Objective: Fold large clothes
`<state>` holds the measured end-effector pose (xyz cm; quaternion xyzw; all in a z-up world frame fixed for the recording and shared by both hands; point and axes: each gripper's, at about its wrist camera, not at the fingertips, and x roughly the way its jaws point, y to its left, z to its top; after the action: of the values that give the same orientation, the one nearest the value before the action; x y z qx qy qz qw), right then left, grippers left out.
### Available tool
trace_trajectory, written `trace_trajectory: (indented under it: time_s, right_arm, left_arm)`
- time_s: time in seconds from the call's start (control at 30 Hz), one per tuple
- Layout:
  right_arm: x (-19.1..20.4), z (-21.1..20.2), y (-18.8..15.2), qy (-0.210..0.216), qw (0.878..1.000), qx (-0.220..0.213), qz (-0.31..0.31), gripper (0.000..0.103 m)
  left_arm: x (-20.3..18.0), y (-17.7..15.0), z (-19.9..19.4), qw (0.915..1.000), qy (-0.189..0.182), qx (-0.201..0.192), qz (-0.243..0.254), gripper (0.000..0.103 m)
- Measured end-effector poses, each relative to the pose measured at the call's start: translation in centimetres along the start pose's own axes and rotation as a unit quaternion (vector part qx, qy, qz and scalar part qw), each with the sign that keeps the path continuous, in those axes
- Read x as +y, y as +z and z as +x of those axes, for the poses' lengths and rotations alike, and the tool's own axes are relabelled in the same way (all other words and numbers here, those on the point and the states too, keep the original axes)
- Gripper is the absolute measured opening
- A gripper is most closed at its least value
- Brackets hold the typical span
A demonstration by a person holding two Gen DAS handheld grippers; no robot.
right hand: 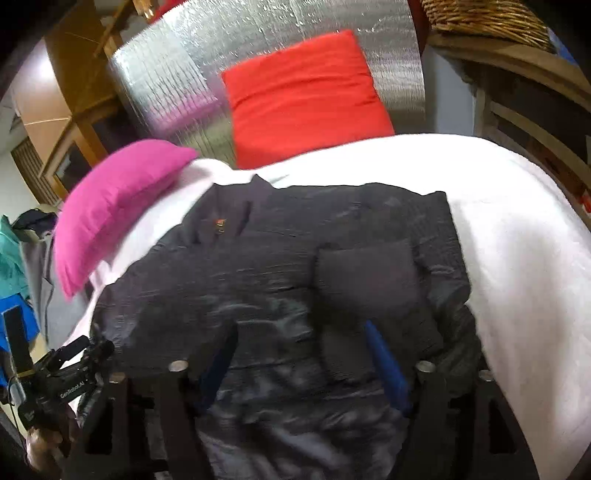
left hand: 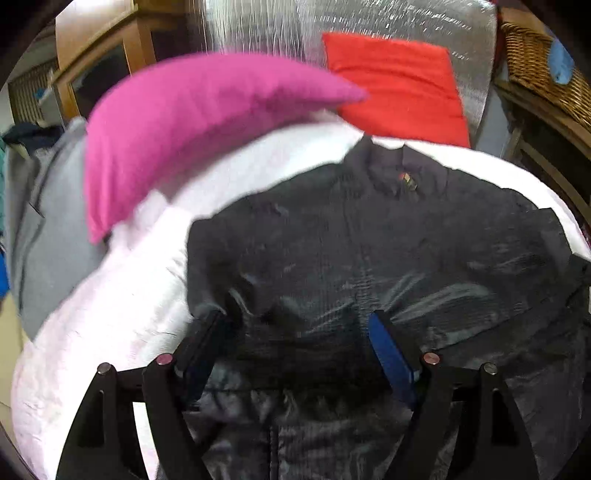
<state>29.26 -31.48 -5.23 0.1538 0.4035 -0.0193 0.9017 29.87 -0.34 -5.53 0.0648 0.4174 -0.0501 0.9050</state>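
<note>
Both my left gripper point(left hand: 301, 332) and right gripper point(right hand: 304, 345) hover spread apart over the dark quilted jacket point(left hand: 369, 240) on the white bedcover point(right hand: 517, 221); next I judge each must grasp a hem.

Left gripper point(left hand: 299, 321) low and level, jaws spread wide, nothing pinched between. Right gripper point(right hand: 299, 332) alongside, fingers point(right hand: 384, 365) equally parted, pointing forward, also holding nothing.

Slightly glossy dark jacket point(left hand: 369, 251) cloth on matt white sheet point(left hand: 122, 302), crinkled shiny foil point(right hand: 258, 48), rough wicker basket point(right hand: 487, 18)
</note>
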Motion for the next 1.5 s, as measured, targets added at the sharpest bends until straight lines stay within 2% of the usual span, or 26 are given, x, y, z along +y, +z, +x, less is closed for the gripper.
trace_trajectory:
  time_s: [0.07,0.23,0.4,0.63,0.8,0.87,0.9,0.97,1.0,1.03,1.2,1.27,1.37,1.43,1.47,1.5]
  right_arm:
    - [0.5,0.1,-0.8,-0.001,1.0,0.014,0.01,0.081]
    - [0.7,-1.2,-3.0,0.02,0.999,-0.008,0.042,0.081]
    - [1.0,-3.0,-3.7,0.017,0.998,-0.035,0.054,0.081]
    - [0.5,-3.7,-3.7,0.019,0.996,-0.049,0.07,0.081]
    - [0.6,-3.1,-3.3,0.018,0.997,-0.05,0.053,0.081]
    - [0.4,-2.1,-3.3,0.015,0.998,-0.035,0.046,0.082]
    - [0.0,-0.8,-3.4,0.009,0.999,-0.006,0.044,0.084]
    - [-1.0,1.2,-3.9,0.009,0.997,0.046,0.055,0.084]
    - [-1.6,1.6,-4.2,0.02,0.996,0.058,0.061,0.084]
    - [-1.8,1.4,-4.3,0.031,0.996,0.052,0.061,0.084]
    - [-3.1,-1.1,-2.5,0.054,0.997,0.01,0.063,0.084]
    - [-4.0,-2.0,-0.9,0.064,0.995,-0.011,0.082,0.084]
    - [-4.9,-1.8,0.6,0.069,0.993,-0.02,0.091,0.084]
    - [-6.4,0.2,0.7,0.058,0.992,0.012,0.113,0.089]
    - [-6.9,1.4,0.5,0.053,0.99,0.036,0.124,0.089]
    - [-7.6,2.5,0.1,0.06,0.988,0.053,0.135,0.089]
  left_arm:
    - [-0.5,-0.3,-0.8,0.9999,0.003,0.007,0.009,0.08]
    - [-1.0,-1.6,-1.4,0.9997,0.007,0.017,0.017,0.08]
    - [-1.0,-2.3,-2.5,0.9995,0.008,0.018,0.026,0.08]
    - [-0.5,-2.2,-3.5,0.9997,0.009,0.007,0.02,0.08]
    - [-0.4,-2.1,-3.4,0.9999,0.006,-0.001,0.012,0.08]
    - [-0.5,-2.2,-2.7,0.9999,0.005,0.005,0.009,0.08]
    - [-0.6,-2.3,-2.3,0.9999,0.006,0.011,0.01,0.08]
    - [-0.9,-2.7,-0.3,0.9984,0.008,0.053,0.017,0.081]
    - [-1.0,-2.9,0.7,0.9969,0.007,0.076,0.02,0.081]
    - [-1.0,-3.1,0.9,0.9968,0.007,0.076,0.022,0.081]
    - [-0.4,-2.2,-1.3,0.9994,-0.005,0.019,0.027,0.081]
    - [0.7,-1.3,-2.0,0.9999,-0.013,-0.003,0.003,0.082]
    - [1.9,-0.7,-1.7,0.9989,-0.027,-0.012,-0.036,0.084]
    - [1.7,-0.8,0.3,0.9991,-0.021,0.02,-0.03,0.084]
    - [1.5,-1.2,1.9,0.9984,-0.012,0.051,-0.021,0.084]
    - [1.5,-1.5,2.9,0.9976,-0.009,0.068,-0.013,0.085]
